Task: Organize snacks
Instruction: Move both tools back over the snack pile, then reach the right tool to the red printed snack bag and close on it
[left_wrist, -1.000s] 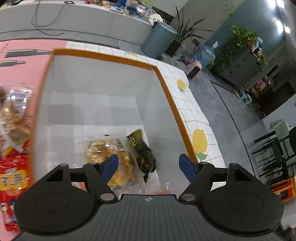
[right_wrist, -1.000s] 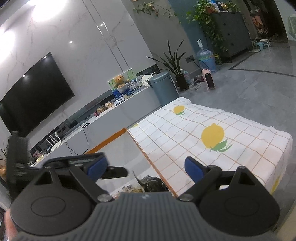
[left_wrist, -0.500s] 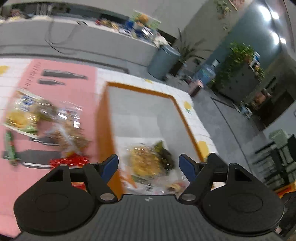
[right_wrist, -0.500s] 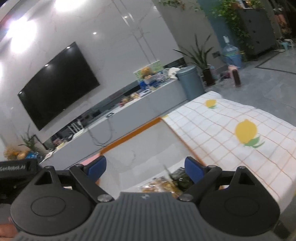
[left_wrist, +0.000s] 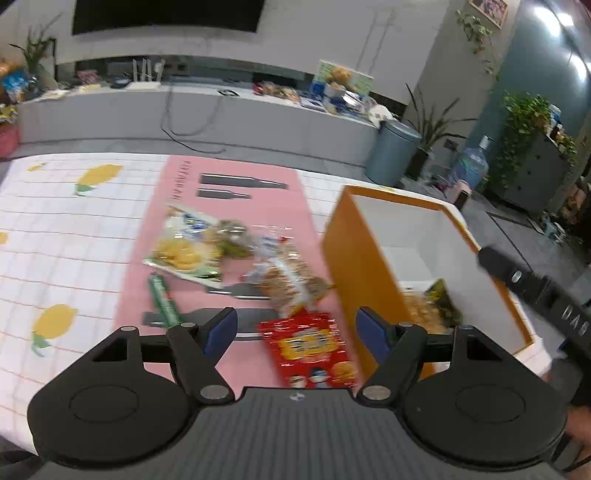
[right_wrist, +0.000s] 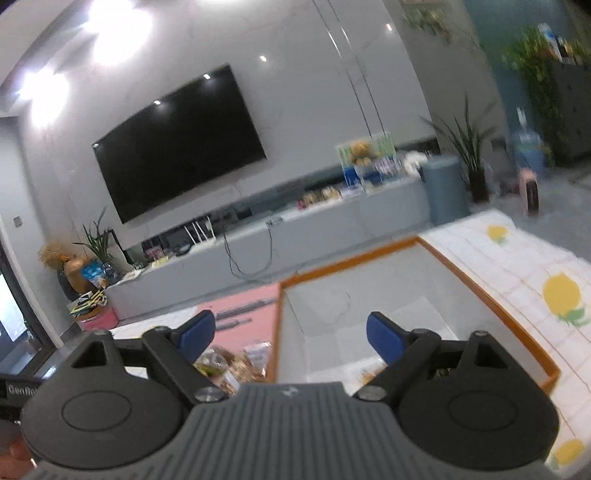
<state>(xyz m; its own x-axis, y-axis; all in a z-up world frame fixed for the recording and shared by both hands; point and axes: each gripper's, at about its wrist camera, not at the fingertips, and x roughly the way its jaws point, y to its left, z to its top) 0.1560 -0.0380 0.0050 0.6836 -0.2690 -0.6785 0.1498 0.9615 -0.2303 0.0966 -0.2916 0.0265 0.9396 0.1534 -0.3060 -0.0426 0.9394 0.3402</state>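
Note:
My left gripper is open and empty above a red snack packet on the pink mat. Beyond it lie a clear bag of brown snacks, a yellow-green chip bag and a green stick packet. The orange box with white inside stands to the right and holds a yellow snack bag and a dark green packet. My right gripper is open and empty above the box's left wall.
The table wears a white checked cloth with lemon prints. The right gripper's body reaches in over the box's right rim. A grey TV bench and a bin stand beyond the table.
My left gripper swung left and back, from over the box's inside to over the snacks on the pink mat. My right gripper turned left, from the lemon cloth toward the box.

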